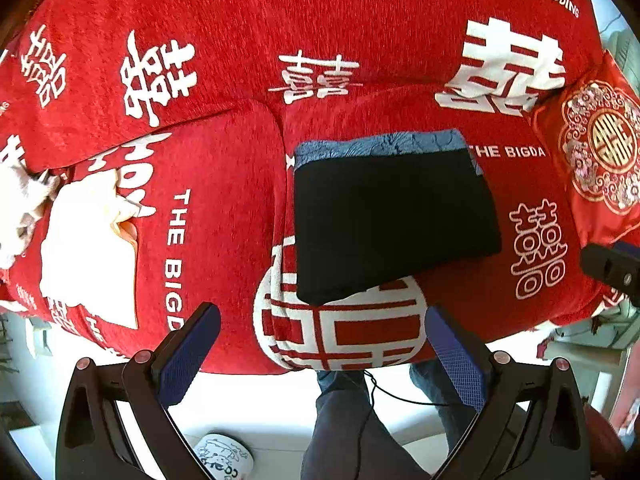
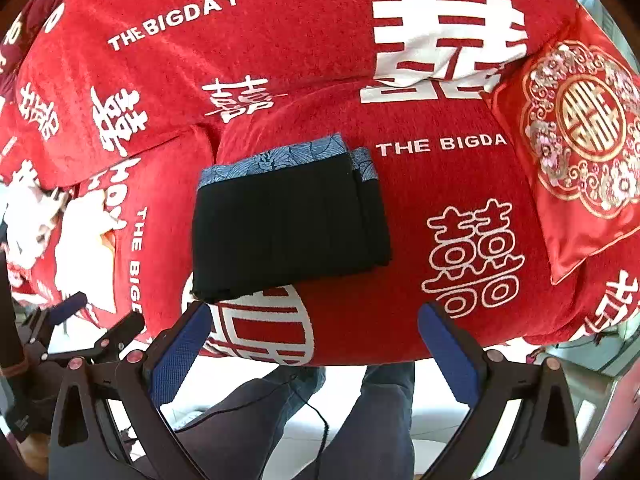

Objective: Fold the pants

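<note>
The black pants [image 1: 392, 220] lie folded into a compact rectangular stack on the seat of a red sofa [image 1: 224, 216] covered in white lettering and double-happiness characters. A blue patterned band [image 1: 380, 145] shows along the far edge of the stack, toward the backrest. In the right wrist view the layered fold edges of the pants [image 2: 288, 224] are visible on their right side, and the near left corner overlaps a large white circular emblem [image 2: 264, 328] printed at the seat's front edge. The left gripper [image 1: 324, 356] hovers in front of the sofa edge, its blue-padded fingers [image 1: 188, 356] spread wide with nothing between them, clear of the garment. The right gripper [image 2: 316, 356] is likewise held before the seat edge, fingers [image 2: 452, 356] wide apart and empty, not touching the pants. A red embroidered cushion [image 2: 576, 144] rests at the right end of the sofa, well apart from the stack. White fabric [image 1: 88, 248] lies on the left seat cushion. The person's legs [image 2: 384, 412] in dark trousers are visible below.
</note>
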Tool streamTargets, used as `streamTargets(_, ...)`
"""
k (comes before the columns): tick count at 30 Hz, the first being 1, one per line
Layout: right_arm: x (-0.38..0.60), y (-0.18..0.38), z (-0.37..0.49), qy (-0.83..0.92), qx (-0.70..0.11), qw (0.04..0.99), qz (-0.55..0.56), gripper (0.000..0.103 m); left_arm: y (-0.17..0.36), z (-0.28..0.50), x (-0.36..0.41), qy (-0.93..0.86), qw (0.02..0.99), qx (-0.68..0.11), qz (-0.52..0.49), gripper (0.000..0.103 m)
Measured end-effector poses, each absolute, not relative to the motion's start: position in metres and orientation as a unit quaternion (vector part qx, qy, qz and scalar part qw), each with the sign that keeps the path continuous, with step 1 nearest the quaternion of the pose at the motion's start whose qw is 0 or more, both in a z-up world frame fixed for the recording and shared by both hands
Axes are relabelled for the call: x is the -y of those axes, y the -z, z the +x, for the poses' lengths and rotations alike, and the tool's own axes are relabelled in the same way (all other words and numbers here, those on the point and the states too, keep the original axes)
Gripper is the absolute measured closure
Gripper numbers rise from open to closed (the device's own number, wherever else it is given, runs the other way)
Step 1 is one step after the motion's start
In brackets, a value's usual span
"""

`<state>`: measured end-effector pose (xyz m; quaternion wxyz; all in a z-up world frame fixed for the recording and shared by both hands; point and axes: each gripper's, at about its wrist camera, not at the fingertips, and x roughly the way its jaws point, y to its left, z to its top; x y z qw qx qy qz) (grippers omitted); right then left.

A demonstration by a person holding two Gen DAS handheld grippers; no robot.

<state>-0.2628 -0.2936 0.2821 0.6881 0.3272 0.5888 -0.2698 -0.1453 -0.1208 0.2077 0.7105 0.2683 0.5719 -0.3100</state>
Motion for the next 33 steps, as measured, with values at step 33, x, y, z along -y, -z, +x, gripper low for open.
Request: streamTargets(33, 0.294, -0.288, -0.259, 0.264, -0.61, 0.699, 0.262, 0.0, -0.223, -0.166, 0.122, 0.305, 0.743, -0.534, 0.265, 0.001)
